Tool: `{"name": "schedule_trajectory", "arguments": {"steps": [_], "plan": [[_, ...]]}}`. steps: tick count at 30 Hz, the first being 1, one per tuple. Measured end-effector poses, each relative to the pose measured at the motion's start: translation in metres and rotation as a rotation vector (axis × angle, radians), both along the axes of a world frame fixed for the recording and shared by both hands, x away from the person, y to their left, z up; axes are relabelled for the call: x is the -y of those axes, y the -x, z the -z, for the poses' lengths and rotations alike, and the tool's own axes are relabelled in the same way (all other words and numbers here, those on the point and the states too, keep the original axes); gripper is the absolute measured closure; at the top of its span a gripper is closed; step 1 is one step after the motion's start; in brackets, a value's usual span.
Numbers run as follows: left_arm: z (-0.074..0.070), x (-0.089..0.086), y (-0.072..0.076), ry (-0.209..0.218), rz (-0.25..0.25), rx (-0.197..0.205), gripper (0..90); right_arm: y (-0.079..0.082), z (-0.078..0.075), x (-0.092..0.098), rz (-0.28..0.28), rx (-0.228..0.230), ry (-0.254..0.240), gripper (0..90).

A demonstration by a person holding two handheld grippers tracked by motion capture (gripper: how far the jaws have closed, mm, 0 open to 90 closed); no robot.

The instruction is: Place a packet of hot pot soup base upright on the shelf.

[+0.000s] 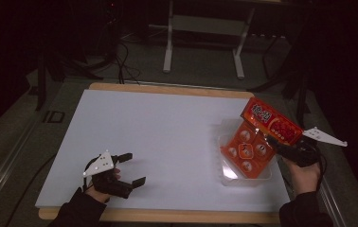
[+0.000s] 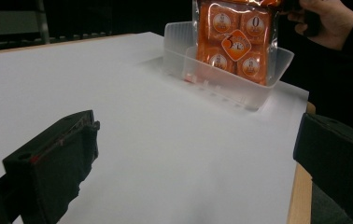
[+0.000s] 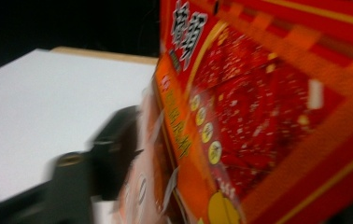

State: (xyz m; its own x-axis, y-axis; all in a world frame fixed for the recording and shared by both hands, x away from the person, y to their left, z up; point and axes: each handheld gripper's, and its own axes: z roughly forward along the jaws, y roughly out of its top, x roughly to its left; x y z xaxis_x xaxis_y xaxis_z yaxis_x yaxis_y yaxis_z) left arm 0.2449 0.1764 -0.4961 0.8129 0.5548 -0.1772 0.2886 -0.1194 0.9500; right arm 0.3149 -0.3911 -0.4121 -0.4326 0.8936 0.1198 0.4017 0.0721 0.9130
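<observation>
**Orange packet held over the clear tray**

In the high view the right gripper point(image 1: 274, 142) sits at the lower right of the frame, and its jaws are clamped on the orange snack packet point(image 1: 257, 142), gripping it near the red header card. The packet stands tilted, its lower end down inside the clear plastic tray point(image 1: 224, 177), its red top leaning toward the upper right. The tray rests on the white board point(image 1: 158, 137) in the right part of the frame, close to the board's right edge.

Over in the right gripper view the packet point(image 3: 268, 121) crowds the right of the frame (blurred, mind you), with one black jaw pressed against its left side.

The left gripper point(image 1: 129, 169) is at the lower left of the high view, low over the board, well apart from the tray. Its jaws stand wide with nothing between them. In the left gripper view they frame bare board, and the tray point(image 2: 268, 77) with the upright packet point(image 2: 234, 39) shows at the upper right, the person's right hand point(image 2: 326, 21) above it.
</observation>
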Motion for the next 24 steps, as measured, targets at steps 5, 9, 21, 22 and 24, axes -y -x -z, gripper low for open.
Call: {"name": "schedule_trajectory", "arguments": {"steps": [5,9,21,22,24], "plan": [[0.000,-0.001,0.000,0.002,-0.003,0.002,0.1,0.008,-0.003,0.001,0.021,0.002,0.014,14.8],[-0.001,-0.001,0.000,0.001,-0.001,0.006,0.1,0.018,-0.005,0.001,0.050,-0.002,0.072,15.2],[-0.002,-0.001,0.001,0.002,-0.002,0.007,0.1,0.060,-0.022,-0.001,0.060,0.047,0.073,15.3],[-0.002,-0.001,0.002,0.000,-0.001,0.008,0.1,0.064,-0.025,-0.003,0.056,0.053,0.061,15.3],[-0.002,-0.001,0.002,-0.002,0.000,0.012,0.1,0.069,-0.029,-0.006,0.043,0.057,0.048,15.3]]}}
